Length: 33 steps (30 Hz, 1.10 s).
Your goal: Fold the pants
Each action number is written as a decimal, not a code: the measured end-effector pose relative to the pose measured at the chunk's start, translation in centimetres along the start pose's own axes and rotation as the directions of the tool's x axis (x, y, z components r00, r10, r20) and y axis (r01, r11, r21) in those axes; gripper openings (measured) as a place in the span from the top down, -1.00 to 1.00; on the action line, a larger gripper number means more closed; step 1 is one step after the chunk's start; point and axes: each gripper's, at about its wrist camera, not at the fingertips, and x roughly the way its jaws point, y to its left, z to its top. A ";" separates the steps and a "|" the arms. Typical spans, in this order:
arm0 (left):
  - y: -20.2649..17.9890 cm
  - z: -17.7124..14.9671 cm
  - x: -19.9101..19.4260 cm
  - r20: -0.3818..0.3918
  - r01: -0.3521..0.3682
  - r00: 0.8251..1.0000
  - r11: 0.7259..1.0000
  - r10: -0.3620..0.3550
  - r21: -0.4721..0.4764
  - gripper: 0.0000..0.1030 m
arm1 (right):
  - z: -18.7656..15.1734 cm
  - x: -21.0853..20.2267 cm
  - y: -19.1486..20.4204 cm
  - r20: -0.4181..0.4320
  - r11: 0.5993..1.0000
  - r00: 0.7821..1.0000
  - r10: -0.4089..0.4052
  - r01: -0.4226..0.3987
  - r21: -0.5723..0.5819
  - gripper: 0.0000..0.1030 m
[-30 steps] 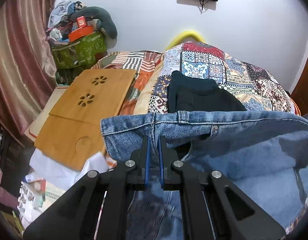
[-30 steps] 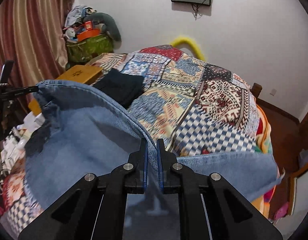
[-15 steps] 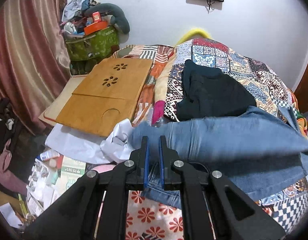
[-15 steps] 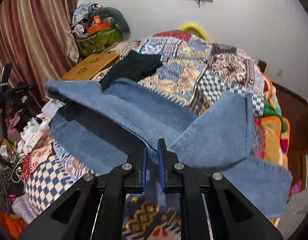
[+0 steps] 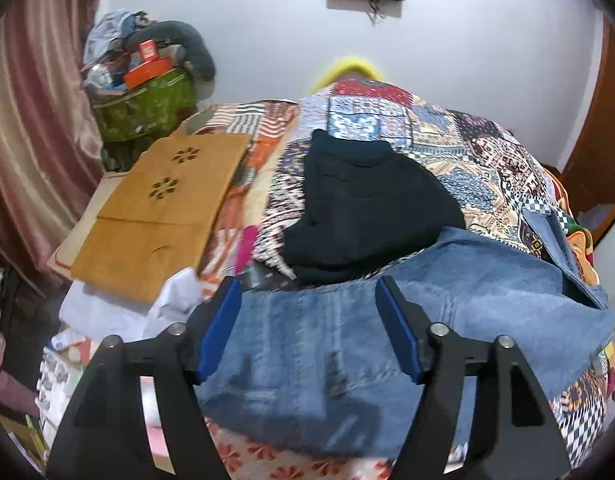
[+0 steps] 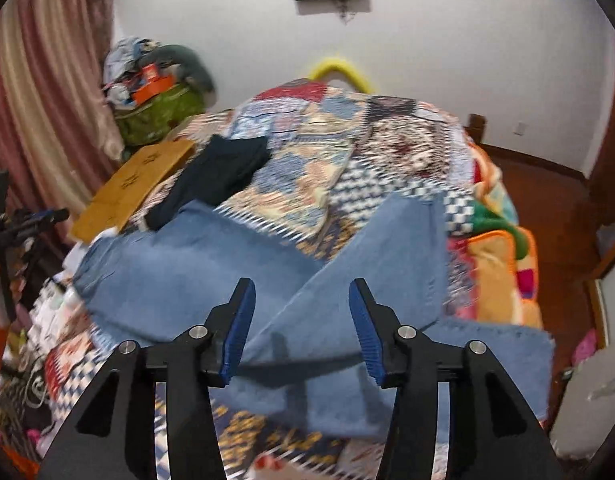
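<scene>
Blue denim jeans (image 5: 459, 304) lie spread on the patchwork bed cover (image 5: 483, 160) near the front edge. In the right wrist view the jeans (image 6: 195, 272) lie with one leg (image 6: 379, 264) folded over at an angle. My left gripper (image 5: 309, 332) is open and empty above the waist end of the jeans. My right gripper (image 6: 301, 328) is open and empty above the leg part. A folded black garment (image 5: 367, 208) lies on the cover just beyond the jeans.
A wooden lap board (image 5: 159, 208) lies at the left of the bed. A green bag with piled things (image 5: 147, 100) stands in the far left corner by a curtain (image 5: 23, 128). Clutter covers the floor at the left. A yellow hoop (image 6: 339, 70) sits behind the bed.
Both grippers were shut on the jeans and held them up; they lowered the jeans onto the bed, opened and let go. The jeans now lie flat.
</scene>
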 end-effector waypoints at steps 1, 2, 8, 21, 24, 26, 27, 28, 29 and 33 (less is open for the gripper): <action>-0.7 0.4 0.6 -0.004 0.004 1.000 1.000 -0.004 0.008 -0.44 | 0.6 0.6 -0.7 -0.003 1.000 1.000 -0.015 0.015 0.009 0.05; -1.5 0.9 1.5 -0.011 0.007 1.000 1.000 -0.007 0.015 -0.49 | 1.0 1.0 -1.3 -0.007 1.000 1.000 -0.025 0.025 0.017 0.03; -4.6 3.3 5.7 -0.040 0.037 0.999 0.998 -0.035 0.043 -0.56 | 3.8 6.1 -4.4 -0.069 0.997 0.997 -0.043 0.047 0.065 0.03; -9.4 3.9 15.3 -0.153 0.036 0.988 0.985 -0.010 0.167 -0.59 | 7.7 20.8 -10.0 -0.219 0.990 0.975 -0.041 0.070 0.125 0.03; -10.2 3.5 16.4 -0.172 0.039 0.985 0.980 -0.005 0.193 -0.59 | 7.8 23.6 -10.9 -0.258 0.987 0.966 -0.015 0.056 0.151 0.03; -10.7 3.3 16.7 -0.164 0.025 0.986 0.975 0.012 0.220 -0.59 | 7.5 25.4 -11.5 -0.301 0.983 0.954 -0.004 0.059 0.173 0.06; -10.8 3.3 16.7 -0.161 0.019 0.987 0.973 0.019 0.230 -0.59 | 7.2 26.0 -11.8 -0.313 0.981 0.950 0.008 0.053 0.185 0.14; -11.0 3.2 16.8 -0.156 0.011 0.987 0.971 0.027 0.240 -0.59 | 7.0 26.4 -12.0 -0.310 0.978 0.950 0.031 0.035 0.206 0.26; -11.1 3.2 16.7 -0.153 0.006 0.988 0.970 0.032 0.244 -0.59 | 6.7 26.5 -12.2 -0.300 0.974 0.953 0.045 0.025 0.224 0.35; -11.0 3.3 16.5 -0.158 -0.002 0.986 0.970 0.042 0.242 -0.59 | 6.2 25.9 -12.8 -0.297 0.971 0.954 0.031 0.042 0.235 0.84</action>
